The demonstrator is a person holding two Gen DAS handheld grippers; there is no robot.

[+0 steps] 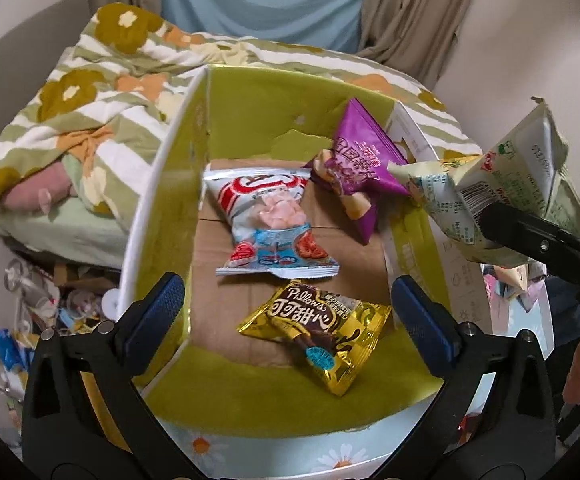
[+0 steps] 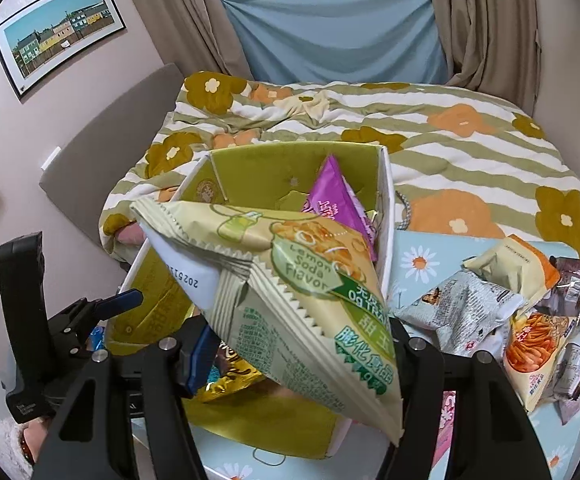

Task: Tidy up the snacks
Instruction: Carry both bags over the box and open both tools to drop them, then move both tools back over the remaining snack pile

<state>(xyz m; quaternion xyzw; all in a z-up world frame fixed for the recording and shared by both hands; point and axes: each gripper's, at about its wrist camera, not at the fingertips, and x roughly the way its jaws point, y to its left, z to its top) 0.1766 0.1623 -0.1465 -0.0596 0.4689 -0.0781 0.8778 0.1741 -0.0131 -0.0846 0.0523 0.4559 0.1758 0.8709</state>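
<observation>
A cardboard box (image 1: 158,200) with a green lining and white outside stands on the table, open at the top. On its floor lie a white, red and blue snack packet (image 1: 270,224), a purple packet (image 1: 354,172) leaning in the far right corner, and a gold "Pillows" packet (image 1: 322,332) near the front. My left gripper (image 1: 290,312) hovers open over the gold packet without touching it. My right gripper (image 2: 298,352) is shut on a pale green lemon soda snack bag (image 2: 282,280), held above the box's right side. That bag (image 1: 502,184) also shows in the left wrist view.
A pile of several loose snack packets (image 2: 510,312) lies on the daisy-print tablecloth (image 2: 418,260) right of the box. Behind the box is a bed with a flowered striped quilt (image 2: 470,148). Clutter (image 1: 42,308) covers the floor at the left.
</observation>
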